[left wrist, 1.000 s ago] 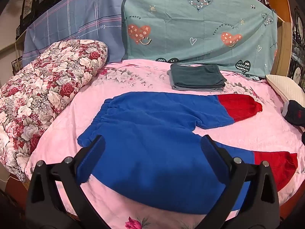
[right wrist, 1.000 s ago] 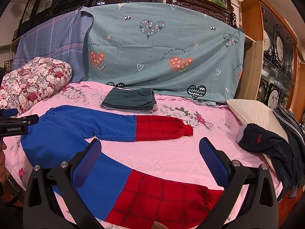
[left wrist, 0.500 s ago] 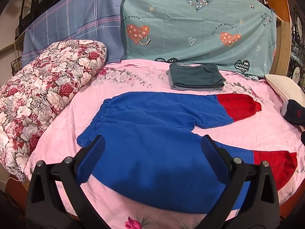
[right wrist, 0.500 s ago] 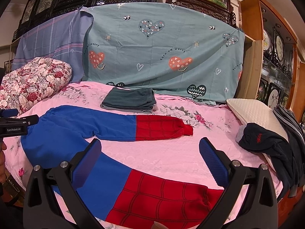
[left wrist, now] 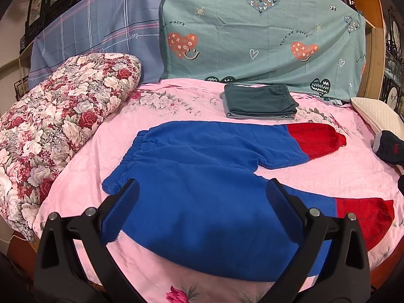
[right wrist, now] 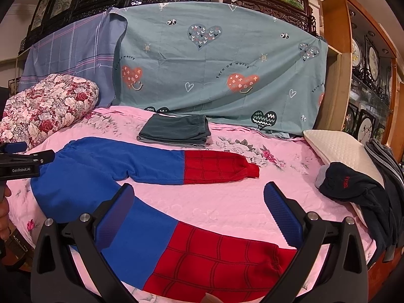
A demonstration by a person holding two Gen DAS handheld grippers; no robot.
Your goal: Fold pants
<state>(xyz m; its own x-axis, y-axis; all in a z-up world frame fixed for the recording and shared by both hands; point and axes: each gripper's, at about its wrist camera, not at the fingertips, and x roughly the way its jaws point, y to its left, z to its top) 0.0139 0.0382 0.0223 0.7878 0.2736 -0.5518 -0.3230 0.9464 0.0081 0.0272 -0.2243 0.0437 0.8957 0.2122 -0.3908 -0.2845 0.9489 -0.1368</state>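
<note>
Blue pants [left wrist: 202,176] [right wrist: 101,166] with red web-patterned cuffs lie spread flat on the pink bed cover [left wrist: 141,116], waistband to the left, both legs running right. My left gripper [left wrist: 202,209] hovers open above the near leg close to the waistband. In the right wrist view my right gripper [right wrist: 199,212] is open above the near leg's red cuff [right wrist: 217,260]. The far leg's cuff [right wrist: 217,168] lies beyond it. The left gripper's side [right wrist: 22,164] shows at the left edge there, with part of a hand.
A folded dark green garment [left wrist: 260,99] [right wrist: 176,130] rests behind the pants. A floral quilt roll [left wrist: 55,116] lies at the left. A cream pillow [right wrist: 338,149] and dark clothes [right wrist: 353,184] sit at the right. Draped sheets [left wrist: 252,32] cover the headboard.
Both grippers have barely moved; the left wrist view has shifted very slightly. The pants lie as before.
</note>
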